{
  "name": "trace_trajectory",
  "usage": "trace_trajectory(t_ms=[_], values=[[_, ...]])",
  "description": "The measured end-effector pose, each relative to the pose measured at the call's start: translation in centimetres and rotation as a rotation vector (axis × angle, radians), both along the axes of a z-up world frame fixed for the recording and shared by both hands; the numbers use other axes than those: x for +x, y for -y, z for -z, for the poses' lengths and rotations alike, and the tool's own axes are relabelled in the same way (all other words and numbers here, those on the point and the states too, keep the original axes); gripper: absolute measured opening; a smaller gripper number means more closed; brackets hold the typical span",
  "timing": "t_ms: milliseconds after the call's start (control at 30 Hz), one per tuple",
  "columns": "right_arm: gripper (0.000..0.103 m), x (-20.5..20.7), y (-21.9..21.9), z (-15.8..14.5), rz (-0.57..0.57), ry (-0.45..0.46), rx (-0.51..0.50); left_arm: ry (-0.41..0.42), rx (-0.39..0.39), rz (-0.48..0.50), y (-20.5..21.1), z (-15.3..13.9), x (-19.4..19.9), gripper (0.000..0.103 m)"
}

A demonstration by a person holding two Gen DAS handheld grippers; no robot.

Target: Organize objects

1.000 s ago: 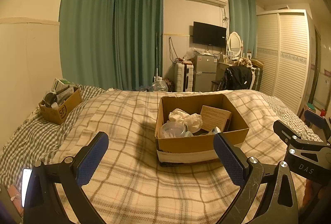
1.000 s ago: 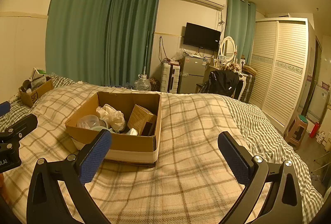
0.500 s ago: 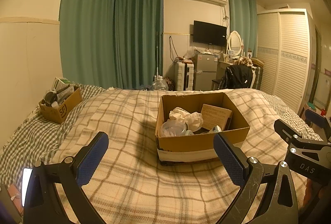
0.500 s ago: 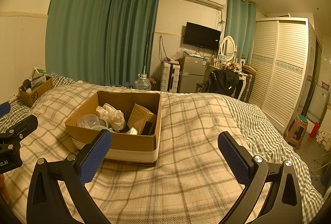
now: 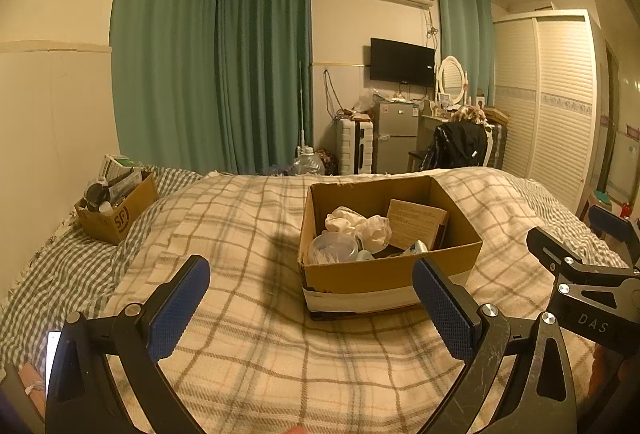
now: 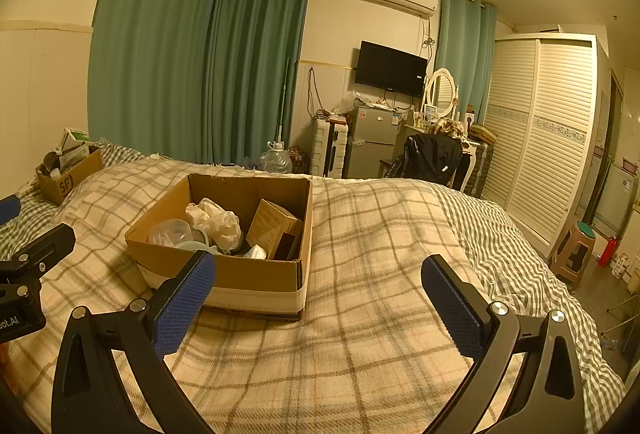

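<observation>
An open cardboard box [image 5: 384, 274] sits on the plaid bed blanket [image 5: 240, 314]; it also shows in the right wrist view [image 6: 248, 274]. Inside lie crumpled white plastic [image 5: 360, 228], a clear lidded tub [image 5: 334, 248] and a brown carton [image 5: 416, 224]. My left gripper [image 5: 310, 308] is open and empty, short of the box. My right gripper [image 6: 318, 302] is open and empty, in front of the box's right corner. Each gripper shows at the edge of the other's view.
A smaller cardboard box [image 5: 116, 209] full of items stands at the bed's far left by the wall. A phone [image 5: 52, 354] lies at the near left. Beyond the bed are a fridge [image 5: 394, 137], a chair with a black jacket [image 5: 456, 145] and a wardrobe [image 5: 552, 105].
</observation>
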State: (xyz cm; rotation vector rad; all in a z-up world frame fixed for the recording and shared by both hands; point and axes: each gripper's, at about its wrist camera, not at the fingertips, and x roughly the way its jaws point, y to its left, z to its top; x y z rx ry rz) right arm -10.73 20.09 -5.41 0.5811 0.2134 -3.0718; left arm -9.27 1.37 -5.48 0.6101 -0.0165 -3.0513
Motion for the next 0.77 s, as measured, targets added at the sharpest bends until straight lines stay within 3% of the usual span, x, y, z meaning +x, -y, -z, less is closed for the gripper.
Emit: trace_trajectory(t_ms=[767], values=[[0.103, -0.06, 0.01, 0.21, 0.002, 0.003, 0.001, 0.002, -0.007, -0.007, -0.09, 0.12, 0.11, 0.103]])
